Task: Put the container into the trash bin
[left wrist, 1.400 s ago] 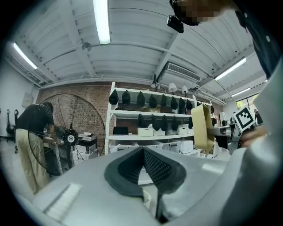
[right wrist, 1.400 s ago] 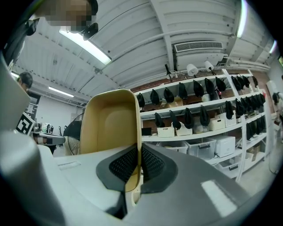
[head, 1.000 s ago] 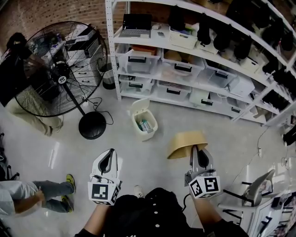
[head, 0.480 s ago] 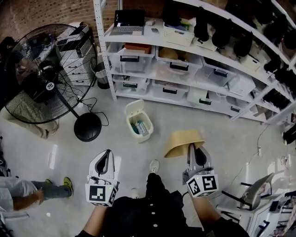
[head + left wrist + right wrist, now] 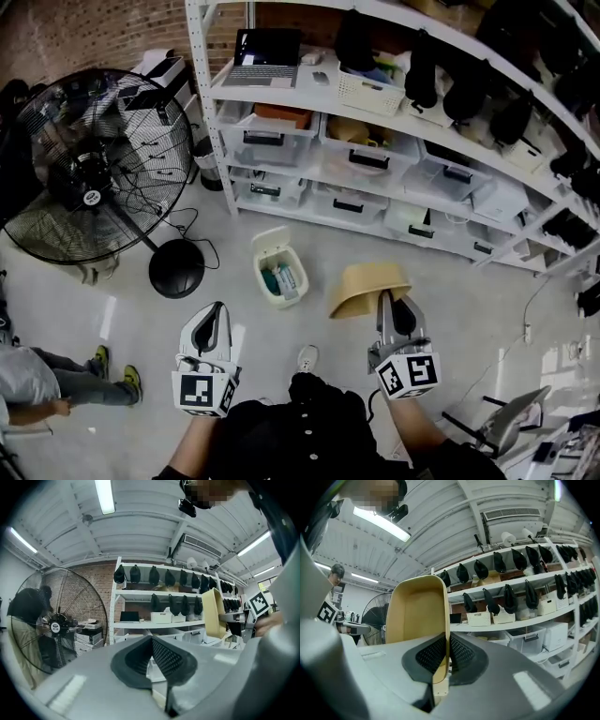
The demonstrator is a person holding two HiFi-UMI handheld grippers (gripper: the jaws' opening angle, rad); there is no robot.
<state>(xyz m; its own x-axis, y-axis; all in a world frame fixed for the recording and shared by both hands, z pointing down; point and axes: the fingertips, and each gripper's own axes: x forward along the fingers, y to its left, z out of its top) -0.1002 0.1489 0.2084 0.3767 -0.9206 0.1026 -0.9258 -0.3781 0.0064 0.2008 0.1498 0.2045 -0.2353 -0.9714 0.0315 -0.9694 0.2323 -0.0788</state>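
Carry step. The right gripper (image 5: 390,307) jaws clamp the container (image 5: 367,284) wall, holding it in the air just right of the bin (image 5: 262,278) (lid up). The left gripper (image 5: 214,324) jaws are together, empty. Next: move the container over the bin mouth, then release.

Trash bin (image 5: 280,274): on the floor, before the shelving rack (image 5: 394,127), right of the fan (image 5: 80,167).
Container (image 5: 366,284): between the right gripper's (image 5: 392,300) jaws, right of the trash bin.
Left gripper (image 5: 217,311): left of the right gripper.
Laptop (image 5: 265,52): on the rack's shelf, left end.
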